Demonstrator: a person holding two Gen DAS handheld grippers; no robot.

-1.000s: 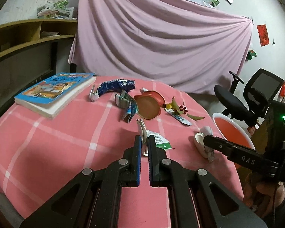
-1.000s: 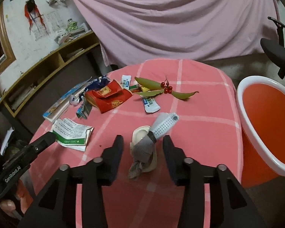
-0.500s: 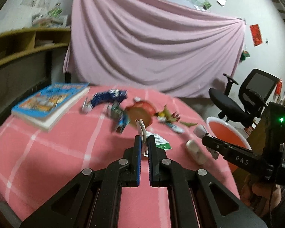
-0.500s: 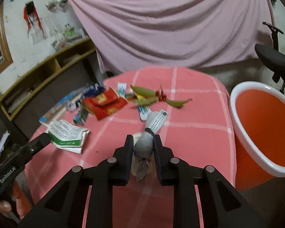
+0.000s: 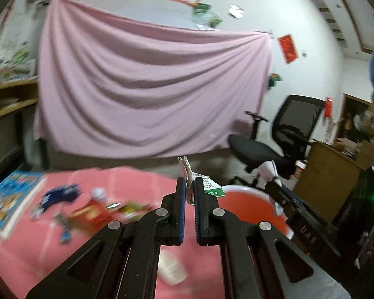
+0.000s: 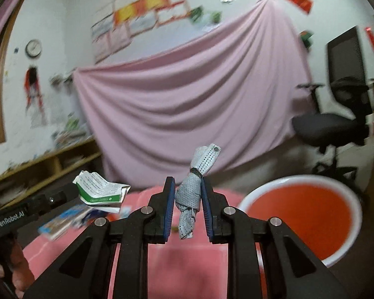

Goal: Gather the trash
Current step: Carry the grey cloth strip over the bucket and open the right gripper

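White lettering reading "GenRobot.AI" runs along the black body of the left gripper [image 6: 69,194] where it shows at the left of the right wrist view, and "DAS" is printed on the right gripper [image 5: 274,186] at the right edge of the left wrist view. The left gripper is clenched on a folded paper leaflet [image 5: 207,185], white with a green band and rows of fine print too small to read; the leaflet sticks up and to the right from between the fingertips [image 5: 180,186]. The right gripper [image 6: 187,189] is clamped on a twisted grey dotted cloth [image 6: 190,194], knotted in the middle, with one end standing up above the tips and the other hanging below.

Both pieces of trash are off the table [image 5: 25,261], which has a pink checked cover. An orange bin with a white rim [image 6: 346,249] stands at the table's right side, near both grippers. Left on the table are a red packet [image 5: 92,211], a blue wrapper [image 5: 59,194], a blurred white object [image 5: 172,269] close under the left gripper, and a picture book [image 5: 10,199] at the far left. A pink sheet [image 5: 149,87] hangs across the far wall, with a black office chair [image 5: 281,137] to its right, wooden shelves [image 6: 49,164] to its left, and a round clock [image 6: 33,48] high on the wall.
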